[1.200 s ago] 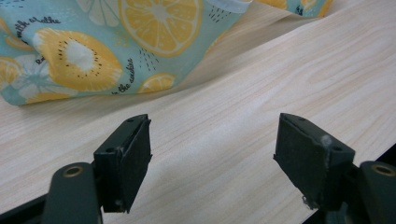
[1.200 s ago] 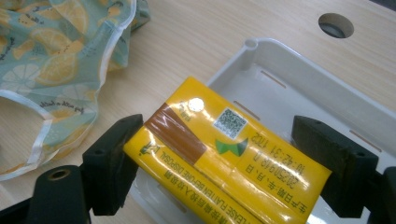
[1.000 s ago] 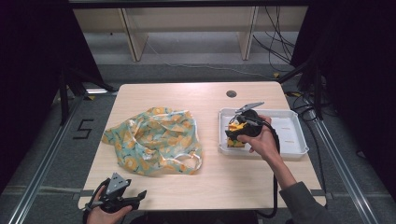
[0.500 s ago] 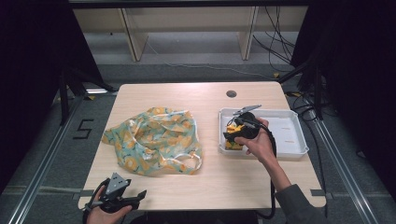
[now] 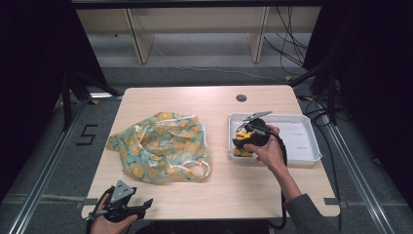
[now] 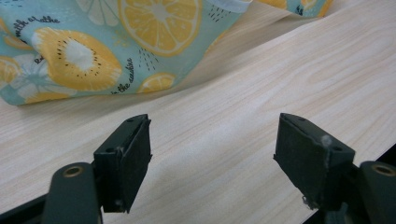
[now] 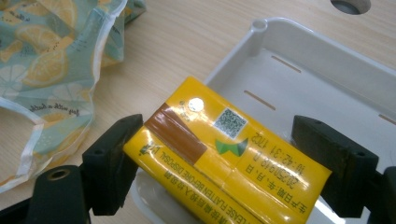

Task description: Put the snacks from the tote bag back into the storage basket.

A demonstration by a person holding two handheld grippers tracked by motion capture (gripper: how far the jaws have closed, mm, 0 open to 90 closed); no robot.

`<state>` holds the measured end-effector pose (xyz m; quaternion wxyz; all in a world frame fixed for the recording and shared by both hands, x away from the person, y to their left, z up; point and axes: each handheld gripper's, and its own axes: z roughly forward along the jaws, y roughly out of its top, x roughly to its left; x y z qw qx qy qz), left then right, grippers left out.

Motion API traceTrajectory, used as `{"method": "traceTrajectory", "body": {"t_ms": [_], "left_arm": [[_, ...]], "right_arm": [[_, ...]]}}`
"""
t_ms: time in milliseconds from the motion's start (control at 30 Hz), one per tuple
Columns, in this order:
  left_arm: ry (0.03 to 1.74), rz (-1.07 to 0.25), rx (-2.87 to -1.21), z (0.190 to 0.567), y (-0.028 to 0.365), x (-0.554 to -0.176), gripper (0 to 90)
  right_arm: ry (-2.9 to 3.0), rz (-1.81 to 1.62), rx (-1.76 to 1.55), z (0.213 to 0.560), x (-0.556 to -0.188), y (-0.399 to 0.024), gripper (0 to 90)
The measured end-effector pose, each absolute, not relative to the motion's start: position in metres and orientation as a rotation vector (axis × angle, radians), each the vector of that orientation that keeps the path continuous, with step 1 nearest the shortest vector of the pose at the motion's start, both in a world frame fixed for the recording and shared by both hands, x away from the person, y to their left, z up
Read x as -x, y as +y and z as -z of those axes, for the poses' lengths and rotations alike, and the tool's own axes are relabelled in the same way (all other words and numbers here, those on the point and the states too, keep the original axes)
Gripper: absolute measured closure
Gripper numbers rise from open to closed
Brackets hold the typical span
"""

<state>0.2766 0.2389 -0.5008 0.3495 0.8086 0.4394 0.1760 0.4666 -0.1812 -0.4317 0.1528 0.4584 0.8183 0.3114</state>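
The two black tongs (image 6: 212,163) stand wide apart with nothing between them. Under them is the light wooden bench (image 6: 261,107). Farther off, a blue-green cloth bag (image 6: 93,51) with yellow lemon slices and small black writing lies on the bench.

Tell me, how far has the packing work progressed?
Early. The right gripper has its jaws around the yellow drink carton over the white tray. The left gripper waits open. The fruit-print bag lies flat, so opening and loading it probably remain.
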Motion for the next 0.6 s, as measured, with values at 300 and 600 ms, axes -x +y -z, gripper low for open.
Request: {"method": "traceTrajectory", "body": {"t_ms": [300, 600], "left_arm": [[1.124, -0.458, -2.102, 0.5007, 0.2389, -0.2768, 26.4], [1.132, -0.454, -2.114, 0.4999, 0.2386, -0.2771, 26.3]], "right_arm": [[2.392, -0.865, -1.221, 0.4315, -0.4654, -0.1813, 19.9], [2.356, -0.939, -1.281, 0.4346, -0.4636, -0.1825, 19.0]]}}
